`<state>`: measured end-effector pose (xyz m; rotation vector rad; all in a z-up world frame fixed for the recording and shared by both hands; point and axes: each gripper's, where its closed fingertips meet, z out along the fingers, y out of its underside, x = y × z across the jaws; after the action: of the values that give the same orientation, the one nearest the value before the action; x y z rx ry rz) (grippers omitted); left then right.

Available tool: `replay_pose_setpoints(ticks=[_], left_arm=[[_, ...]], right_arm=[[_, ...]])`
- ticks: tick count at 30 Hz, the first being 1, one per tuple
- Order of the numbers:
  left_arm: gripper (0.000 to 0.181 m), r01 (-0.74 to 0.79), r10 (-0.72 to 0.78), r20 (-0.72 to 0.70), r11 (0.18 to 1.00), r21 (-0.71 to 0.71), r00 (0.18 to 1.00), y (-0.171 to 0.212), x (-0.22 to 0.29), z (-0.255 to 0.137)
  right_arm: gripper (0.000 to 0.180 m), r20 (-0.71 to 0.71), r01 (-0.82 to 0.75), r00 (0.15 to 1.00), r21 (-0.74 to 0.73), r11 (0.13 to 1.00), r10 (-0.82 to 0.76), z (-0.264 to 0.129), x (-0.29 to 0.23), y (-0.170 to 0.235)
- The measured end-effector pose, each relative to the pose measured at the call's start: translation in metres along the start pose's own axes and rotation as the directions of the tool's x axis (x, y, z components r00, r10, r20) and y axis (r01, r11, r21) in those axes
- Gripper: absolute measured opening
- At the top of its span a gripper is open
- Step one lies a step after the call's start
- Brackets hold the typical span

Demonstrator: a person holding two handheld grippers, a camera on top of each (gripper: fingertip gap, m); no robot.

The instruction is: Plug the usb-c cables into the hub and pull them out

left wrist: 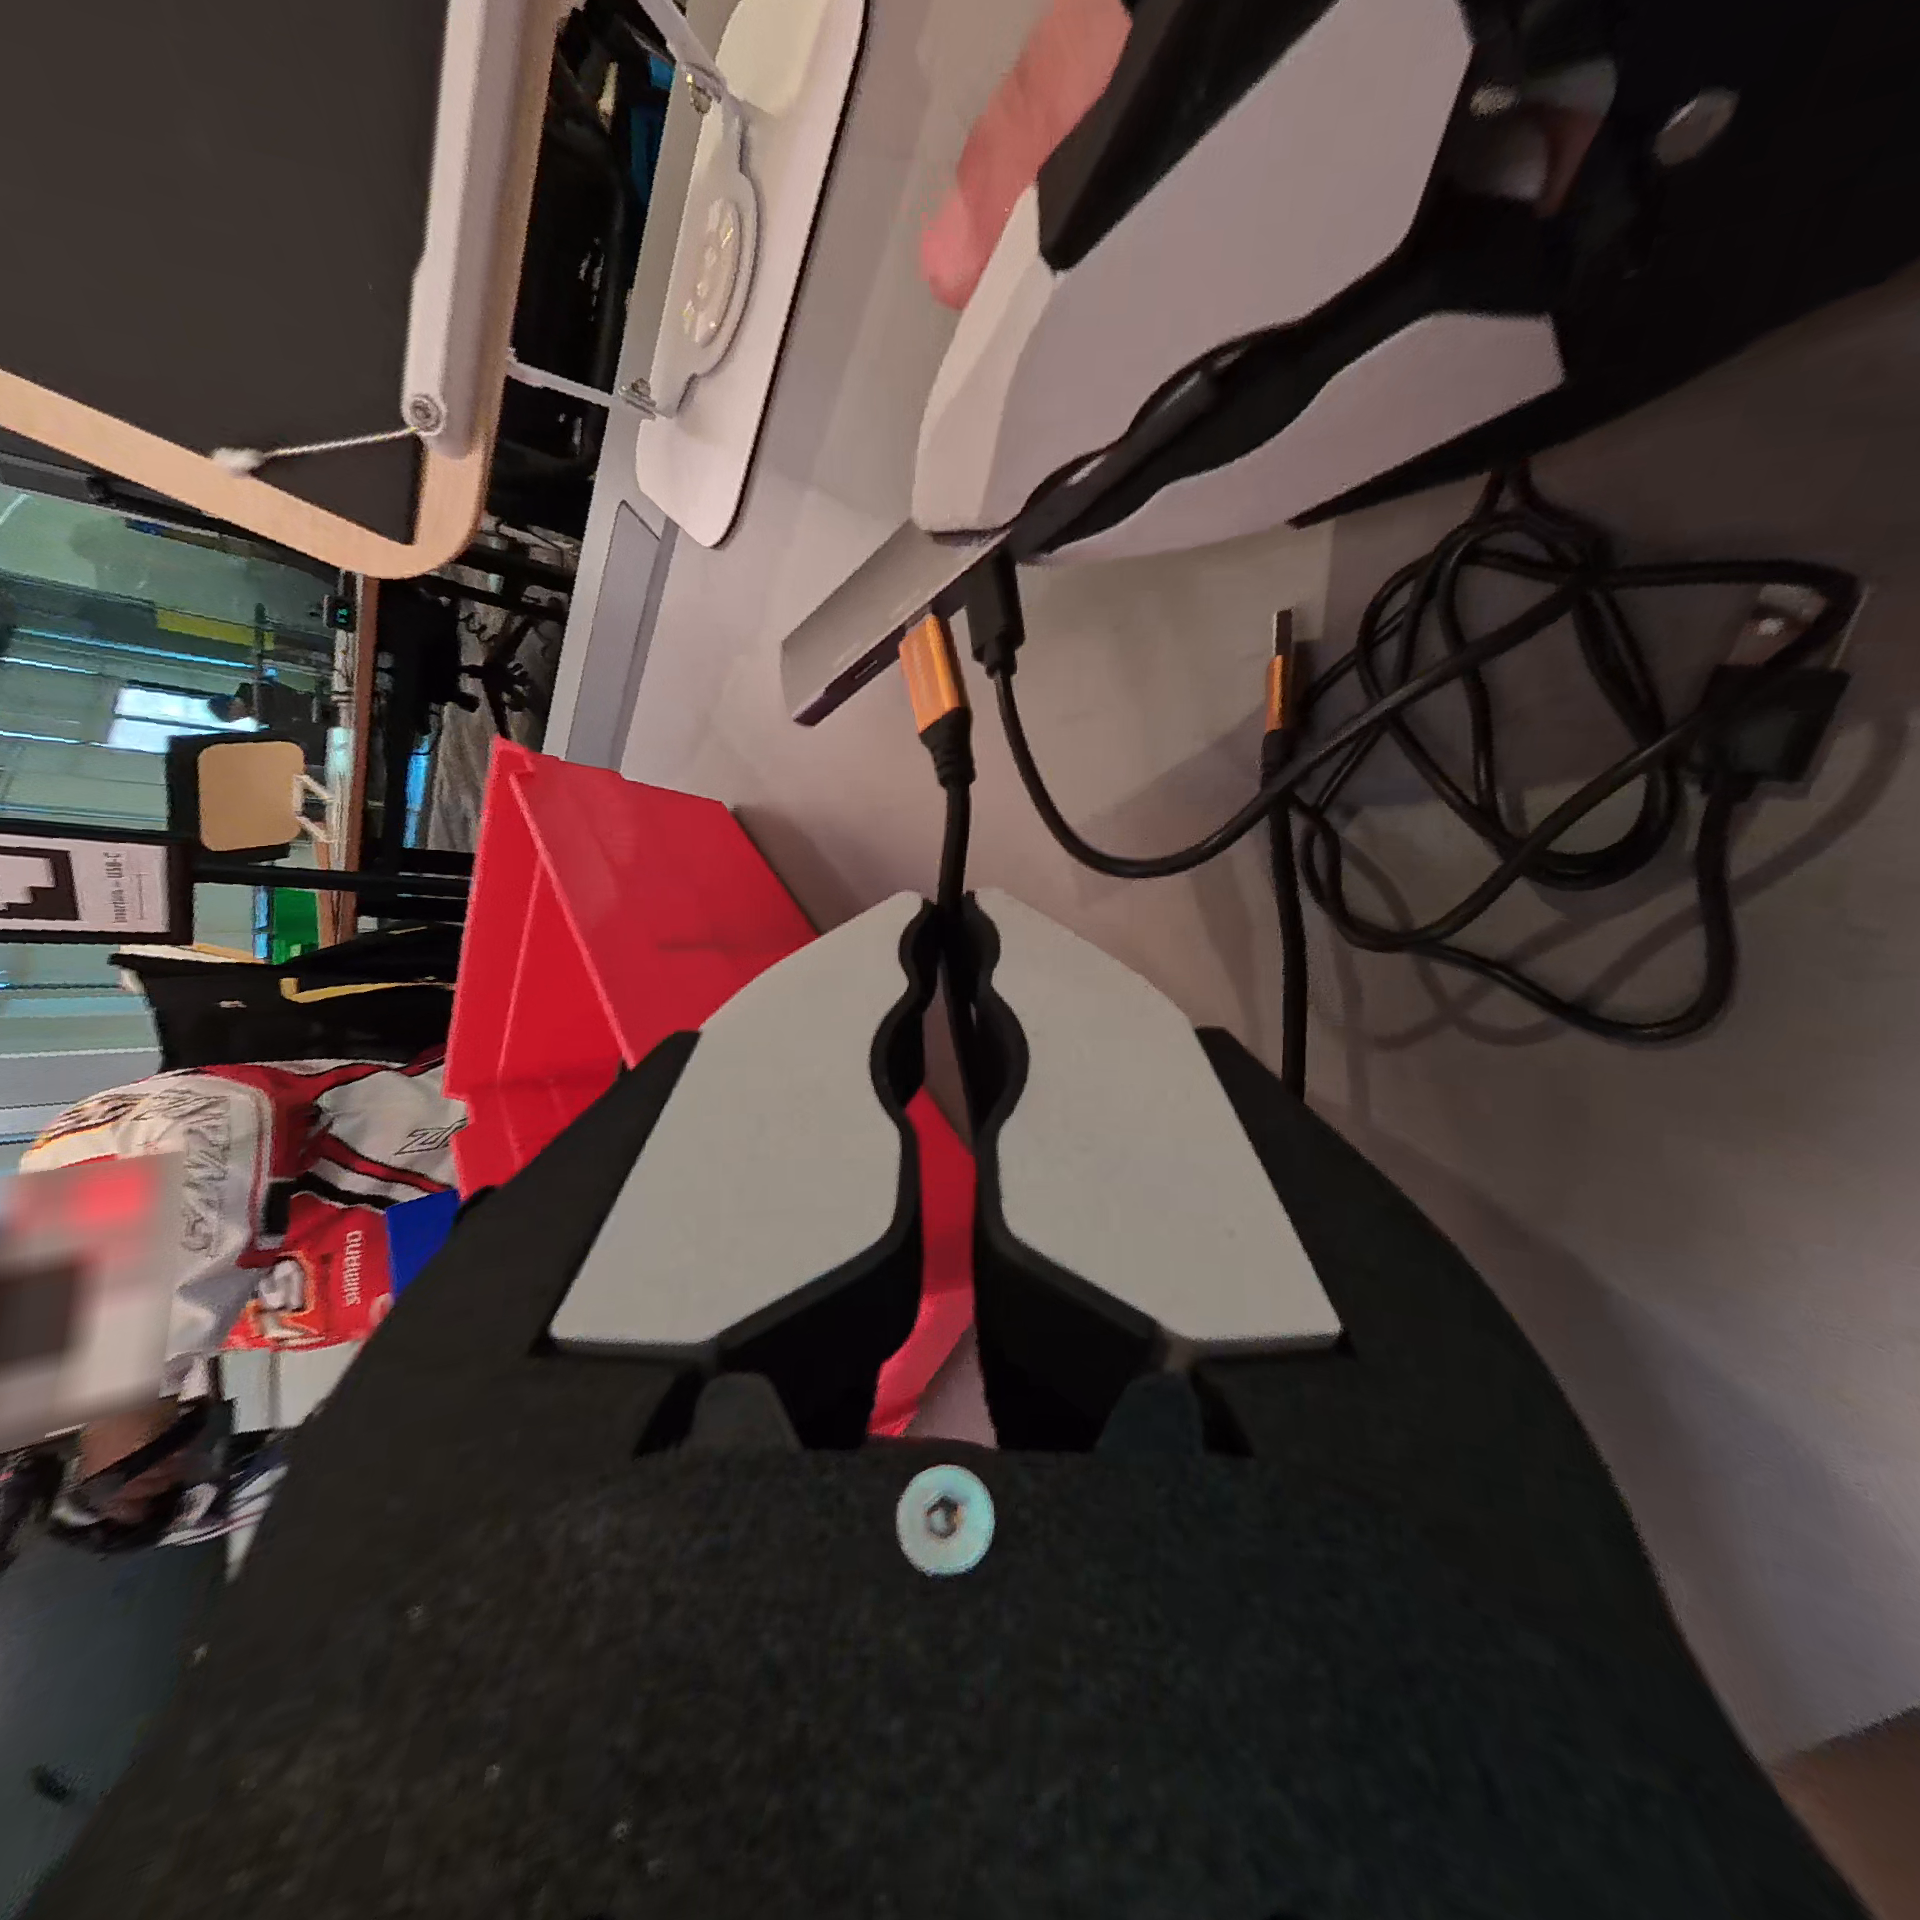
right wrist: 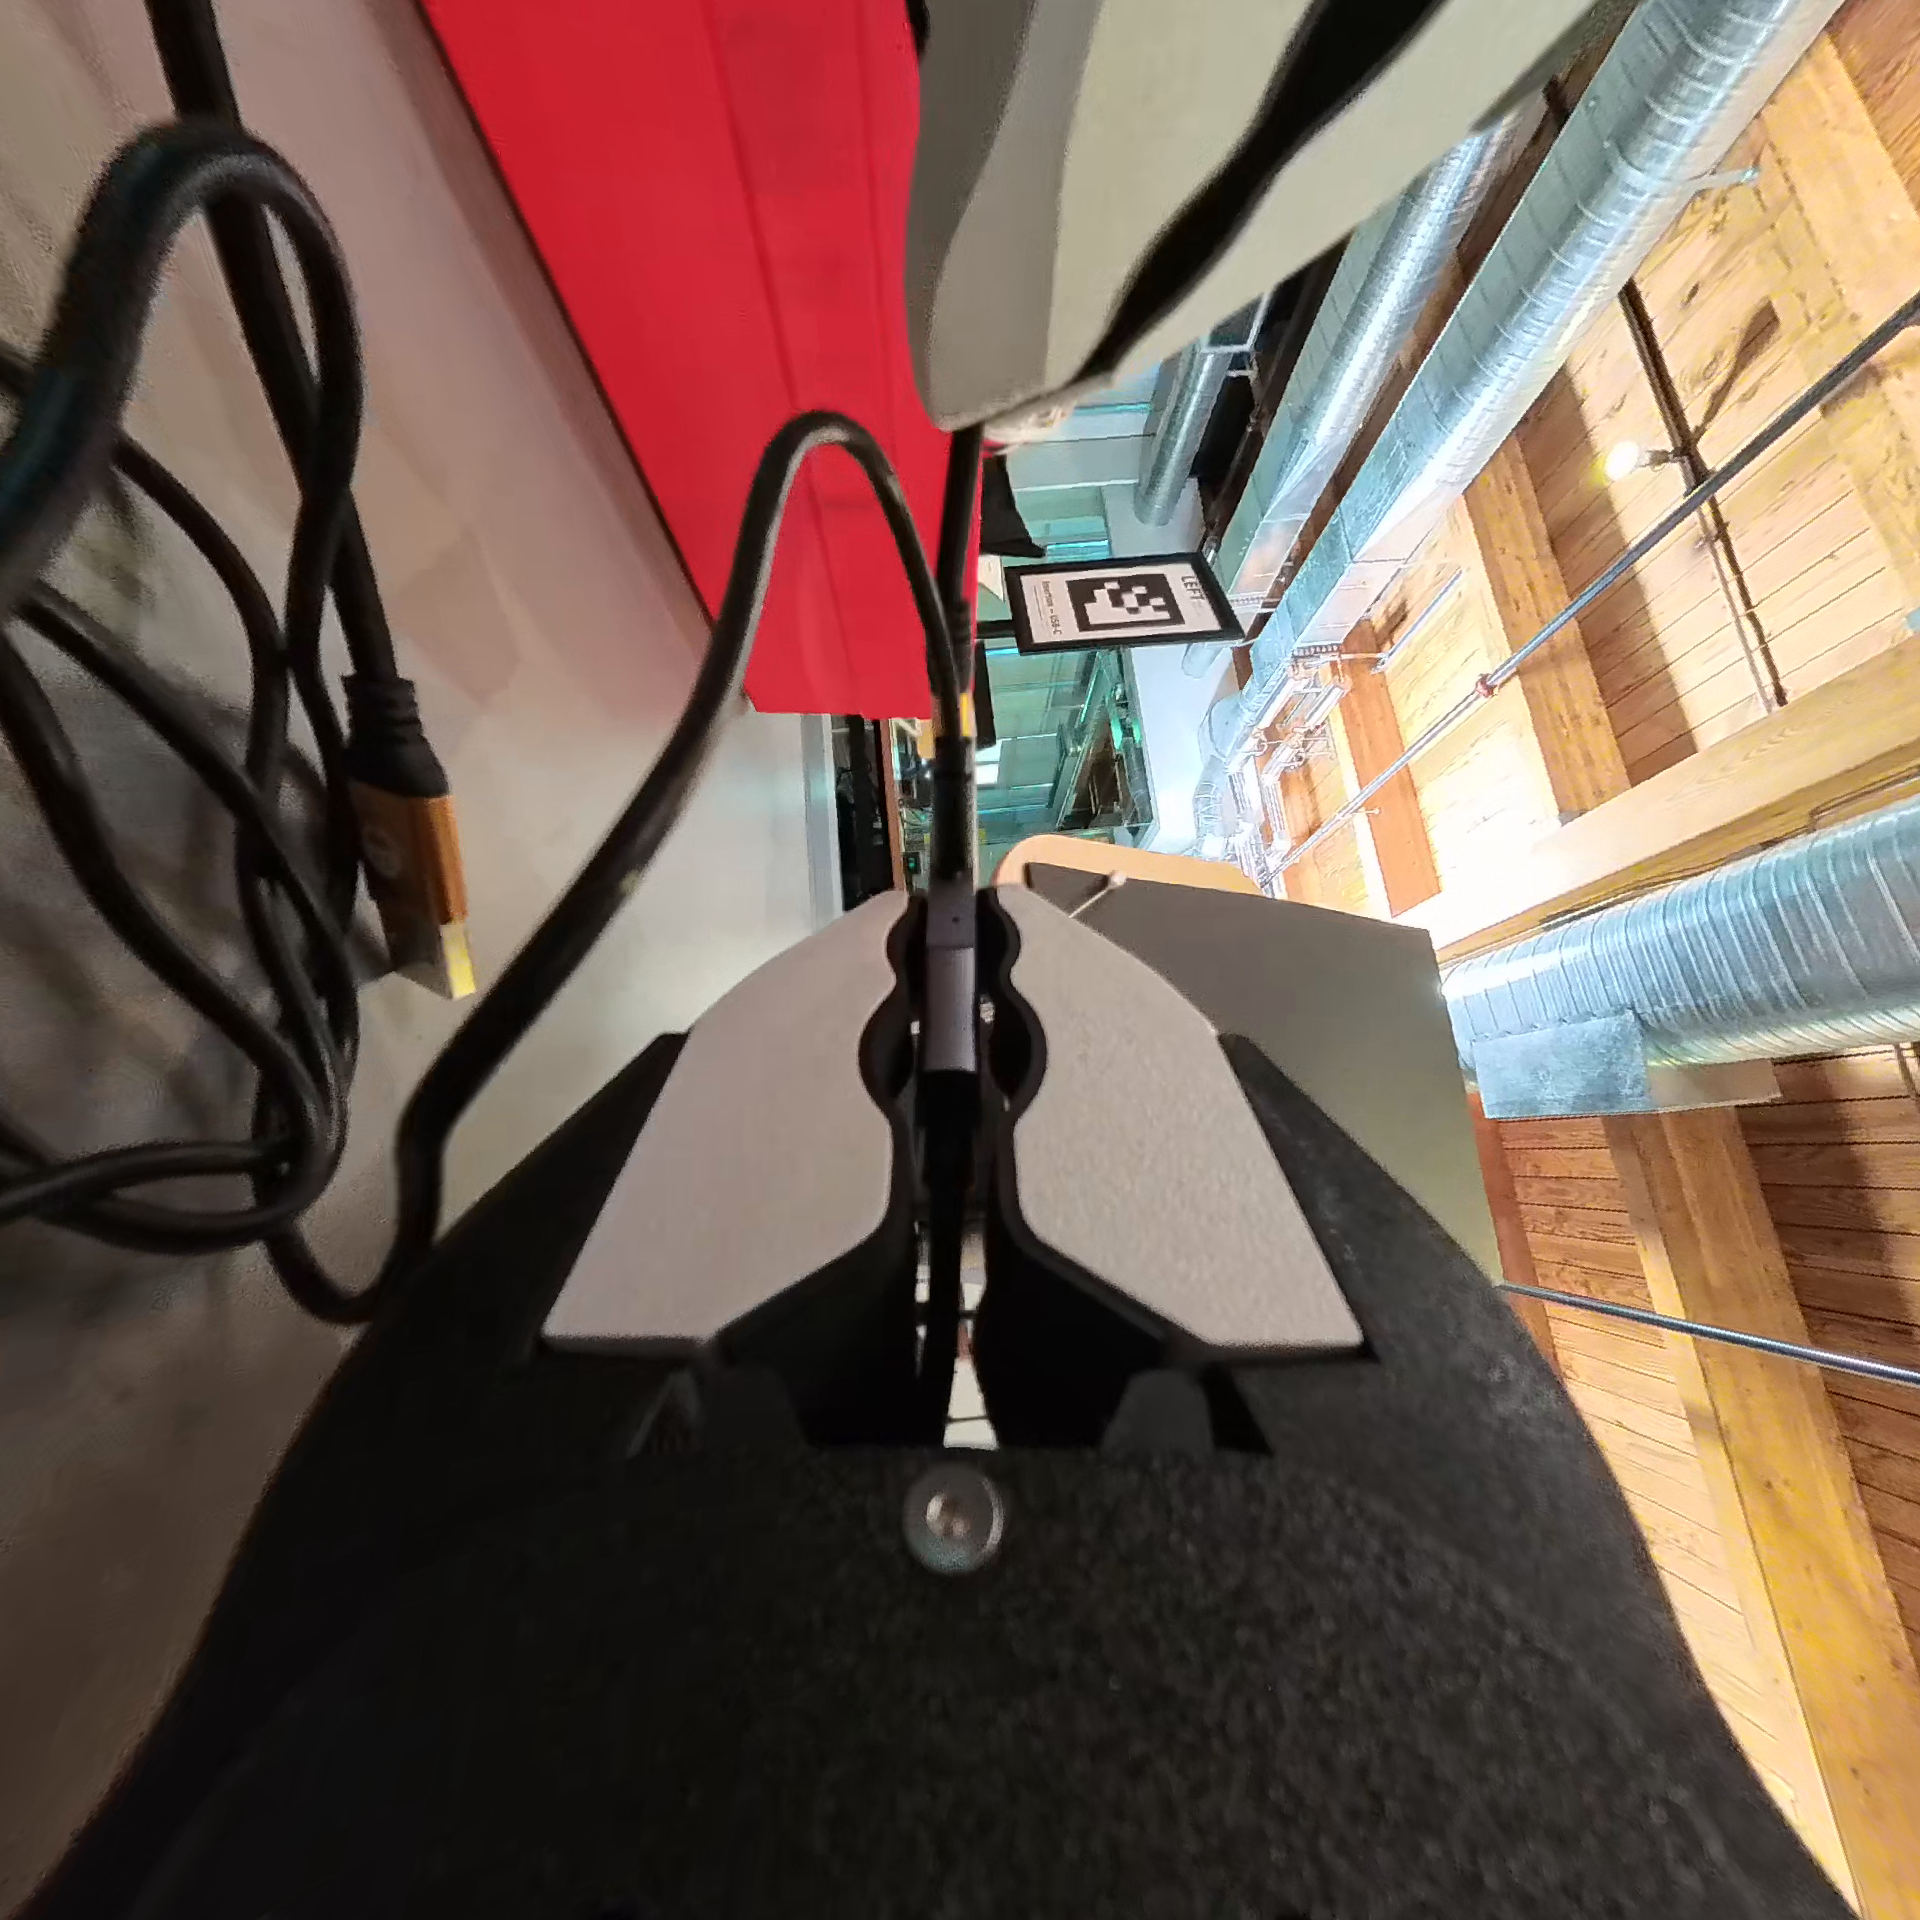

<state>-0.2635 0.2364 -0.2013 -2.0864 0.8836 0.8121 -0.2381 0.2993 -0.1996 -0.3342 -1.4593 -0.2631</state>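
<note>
The left gripper (left wrist: 948, 920) pinches the black cable (left wrist: 952, 831) of an orange-sleeved plug (left wrist: 932, 665) seated in a grey hub (left wrist: 883, 634), its long axis running away from the camera. Only this view shows the hub's ports; the right gripper (left wrist: 1039, 520) clamps its far end. The right wrist view shows the right gripper (right wrist: 951, 914) closed on the hub (right wrist: 948, 997), above a grey surface (right wrist: 582, 644) with coiled cables (right wrist: 208, 727) and a red bin (right wrist: 727, 312).

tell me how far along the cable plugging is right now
Done: the orange-sleeved plug and the black plug both sit in the grey hub.

In hand: the left gripper is shut on the orange plug's cable, while the right gripper clamps the hub.

Left: pulling both out. Another orange-sleeved connector lies loose on the table.
</note>
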Motion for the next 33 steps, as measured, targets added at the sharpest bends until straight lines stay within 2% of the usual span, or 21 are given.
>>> replay_pose_setpoints(ticks=[5,10,13,15,19,27,33], left_arm=[[0.003,0.207,-0.198,-0.114,0.975,0.080,0.974,-0.004,-0.004,-0.002],[0.004,0.468,-0.405,-0.313,0.870,0.156,0.859,-0.009,-0.005,-0.004],[0.004,0.547,-0.445,-0.408,0.818,0.176,0.797,-0.013,-0.001,-0.006],[0.004,0.561,-0.443,-0.434,0.805,0.191,0.784,-0.017,0.001,-0.007],[0.003,0.508,-0.400,-0.395,0.832,0.221,0.827,-0.018,0.004,-0.005],[0.003,0.493,-0.381,-0.401,0.840,0.226,0.833,-0.017,0.007,-0.003],[0.003,0.490,-0.336,-0.459,0.828,0.272,0.823,-0.020,0.003,-0.015]], right_arm=[[0.009,-0.008,-0.017,1.000,0.010,1.000,0.017,0.000,0.001,0.001],[0.009,-0.057,-0.045,0.997,0.046,0.998,0.048,-0.005,0.013,-0.001],[0.009,-0.062,-0.032,0.997,0.073,0.997,0.037,-0.007,0.013,-0.007],[0.009,-0.062,-0.021,0.998,0.101,0.995,0.028,-0.009,0.013,-0.013],[0.009,-0.052,-0.019,0.998,0.114,0.993,0.025,-0.011,0.011,-0.016],[0.008,-0.035,-0.052,0.998,0.126,0.991,0.056,-0.013,0.008,-0.019],[0.009,-0.030,-0.097,0.994,0.172,0.980,0.104,-0.017,0.010,-0.026]])
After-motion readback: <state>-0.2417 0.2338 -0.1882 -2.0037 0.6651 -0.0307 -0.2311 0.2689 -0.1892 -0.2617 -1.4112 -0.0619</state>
